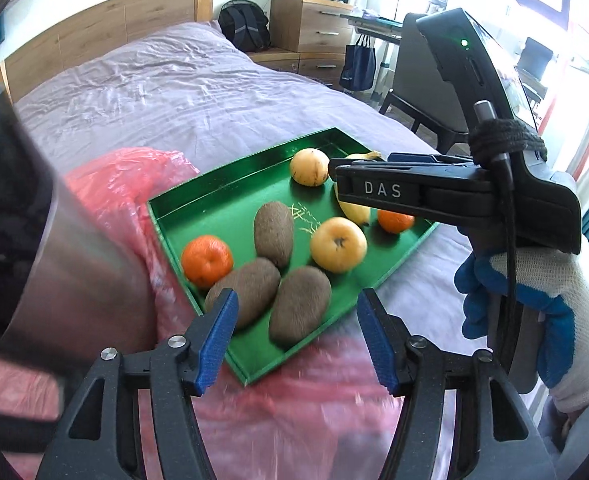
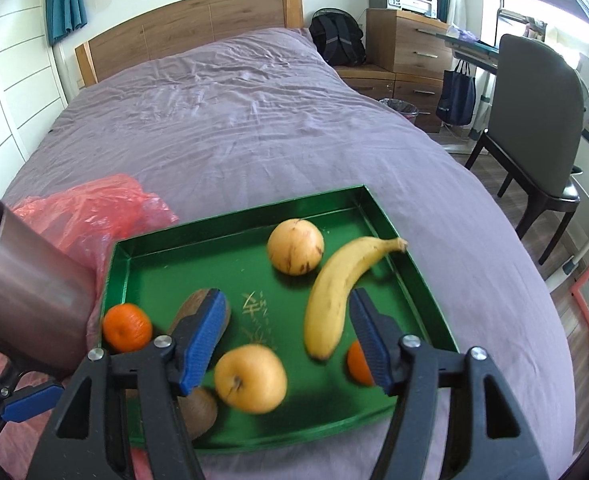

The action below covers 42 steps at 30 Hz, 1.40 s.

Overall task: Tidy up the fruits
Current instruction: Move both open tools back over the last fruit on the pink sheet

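A green tray point(image 1: 214, 216) point(image 2: 166, 256) lies on the bed and holds fruit. In the left wrist view it holds three kiwis point(image 1: 274, 232), two yellow apples point(image 1: 338, 244), two oranges point(image 1: 207, 260) and a partly hidden banana point(image 1: 356, 212). In the right wrist view the banana point(image 2: 342, 288), apples point(image 2: 250, 378), oranges point(image 2: 127, 327) and kiwis point(image 2: 192, 310) show. My left gripper point(image 1: 298, 340) is open and empty above the tray's near corner. My right gripper point(image 2: 284, 344) is open and empty above the tray; from the left wrist view it point(image 1: 336, 174) hovers over the banana.
A red plastic bag point(image 1: 126, 184) point(image 2: 94, 208) lies left of the tray on the purple bedsheet point(image 2: 254, 120). A steel cylinder point(image 2: 26, 292) stands at the left. A dark chair point(image 2: 542, 120), drawers point(image 2: 406, 44) and a backpack point(image 2: 338, 40) stand beyond the bed.
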Available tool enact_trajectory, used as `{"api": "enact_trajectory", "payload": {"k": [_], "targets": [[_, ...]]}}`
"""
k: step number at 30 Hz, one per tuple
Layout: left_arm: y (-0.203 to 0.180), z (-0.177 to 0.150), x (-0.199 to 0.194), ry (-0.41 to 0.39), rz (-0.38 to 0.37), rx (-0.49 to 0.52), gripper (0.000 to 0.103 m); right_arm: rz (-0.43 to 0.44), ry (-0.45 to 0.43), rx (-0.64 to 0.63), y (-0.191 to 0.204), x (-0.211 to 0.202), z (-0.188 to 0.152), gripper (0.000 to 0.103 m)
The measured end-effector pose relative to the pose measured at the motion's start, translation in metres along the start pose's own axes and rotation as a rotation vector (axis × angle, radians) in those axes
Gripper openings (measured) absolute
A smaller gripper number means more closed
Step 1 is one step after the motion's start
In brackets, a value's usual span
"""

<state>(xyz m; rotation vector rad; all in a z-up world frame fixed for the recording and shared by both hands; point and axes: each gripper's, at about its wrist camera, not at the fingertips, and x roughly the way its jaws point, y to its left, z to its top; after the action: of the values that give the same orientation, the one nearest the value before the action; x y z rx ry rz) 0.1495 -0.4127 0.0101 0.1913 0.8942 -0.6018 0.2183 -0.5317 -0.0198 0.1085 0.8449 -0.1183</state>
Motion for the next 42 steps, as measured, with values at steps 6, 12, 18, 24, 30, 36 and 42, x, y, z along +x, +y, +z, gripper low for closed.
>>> {"api": "enact_trajectory", "payload": {"k": [6,12,18,24,30,36,42], "targets": [[0.007,-0.024,-0.034,-0.012,0.016,-0.009,0.057,0.014,-0.03,0.027,0.011,-0.036,-0.023,0.096],[0.028,-0.052,-0.067,-0.032,0.05,-0.042,0.058,0.039,-0.072,0.037,0.03,-0.074,-0.049,0.097],[0.056,-0.084,-0.1,-0.055,0.113,-0.08,0.058,0.059,-0.114,0.009,0.057,-0.114,-0.08,0.099],[0.087,-0.115,-0.13,-0.086,0.194,-0.114,0.061,0.066,-0.16,-0.04,0.082,-0.156,-0.107,0.103],[0.121,-0.15,-0.157,-0.101,0.27,-0.18,0.061,0.085,-0.169,-0.076,0.106,-0.18,-0.135,0.103],[0.154,-0.182,-0.189,-0.128,0.34,-0.257,0.061,0.125,-0.16,-0.102,0.135,-0.195,-0.155,0.103],[0.184,-0.21,-0.221,-0.163,0.392,-0.32,0.062,0.153,-0.167,-0.142,0.164,-0.213,-0.166,0.103]]}}
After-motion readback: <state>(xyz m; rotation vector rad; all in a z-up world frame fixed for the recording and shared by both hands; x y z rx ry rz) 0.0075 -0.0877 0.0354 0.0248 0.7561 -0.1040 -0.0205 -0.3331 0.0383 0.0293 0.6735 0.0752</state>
